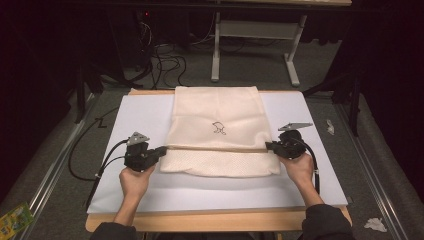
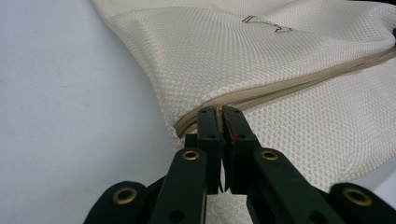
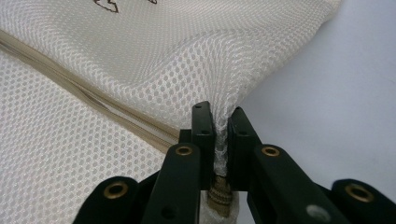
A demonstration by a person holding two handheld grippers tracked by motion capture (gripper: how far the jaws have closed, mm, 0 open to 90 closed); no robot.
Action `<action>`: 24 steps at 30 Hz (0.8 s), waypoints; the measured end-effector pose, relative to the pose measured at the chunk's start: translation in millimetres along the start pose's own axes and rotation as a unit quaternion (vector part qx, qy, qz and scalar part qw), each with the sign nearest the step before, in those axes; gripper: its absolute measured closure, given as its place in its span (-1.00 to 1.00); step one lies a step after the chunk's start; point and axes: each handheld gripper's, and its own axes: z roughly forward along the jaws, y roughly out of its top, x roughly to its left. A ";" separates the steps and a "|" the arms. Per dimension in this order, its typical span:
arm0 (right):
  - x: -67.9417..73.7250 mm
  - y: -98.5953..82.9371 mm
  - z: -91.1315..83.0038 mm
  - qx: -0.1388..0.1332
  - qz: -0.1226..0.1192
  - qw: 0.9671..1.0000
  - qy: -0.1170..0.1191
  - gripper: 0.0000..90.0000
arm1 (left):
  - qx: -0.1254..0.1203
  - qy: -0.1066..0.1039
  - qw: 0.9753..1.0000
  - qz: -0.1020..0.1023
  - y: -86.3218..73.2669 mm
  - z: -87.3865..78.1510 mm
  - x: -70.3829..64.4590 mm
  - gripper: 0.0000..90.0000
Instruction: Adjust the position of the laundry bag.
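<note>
Left gripper [image 2: 219, 114]: I'm pinching the left end of the zip line with jaws nearly closed, a thin fold of mesh between them. Right gripper [image 3: 220, 114]: I'm clamping the right edge the same way, jaws almost together, a bunched ridge of mesh rising between them.

Both are holding the cream mesh zip-up laundry bag [image 1: 216, 127], which is lying flat on the white sheet covering the wooden table [image 1: 300, 187], long axis running away from me, near end already doubled over. The beige zip [image 2: 299, 84] is running straight across between my 2 grips, and a small dark embroidered logo [image 1: 218, 128] is sitting just beyond it.

My read: I'm starting a fold, carrying this zip edge forward.

How I'm doing it well:
- Keeping both grips level so the edge is lifting as 1 straight line.
- Holding light tension outward; mesh is slack and sagging in the middle otherwise.
- Lifting only enough to clear the layer below, then laying it down square to the side edges.
- Right grip is looking shallow, so I'm avoiding jerks there.
</note>
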 end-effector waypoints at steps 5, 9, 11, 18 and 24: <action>-0.3 -0.3 1.0 0.003 -0.003 1.000 -0.006 0.90 | 0.002 0.012 1.000 0.002 0.0 -2.4 2.3 0.94; -2.4 -2.0 0.6 0.001 0.001 1.000 -0.005 0.90 | 0.002 0.013 1.000 0.004 -0.5 -6.1 3.9 0.94; -1.9 -1.7 1.1 0.001 0.000 1.000 -0.005 0.90 | 0.003 0.016 1.000 0.006 -0.9 -5.1 4.1 0.94; -1.1 -4.0 -1.0 0.003 0.002 1.000 -0.002 0.90 | 0.013 0.015 1.000 0.001 -6.3 -1.5 6.1 0.93; 1.2 -5.2 -4.8 -0.002 0.000 1.000 0.007 0.89 | 0.015 0.013 1.000 -0.002 -7.2 -1.4 7.9 0.93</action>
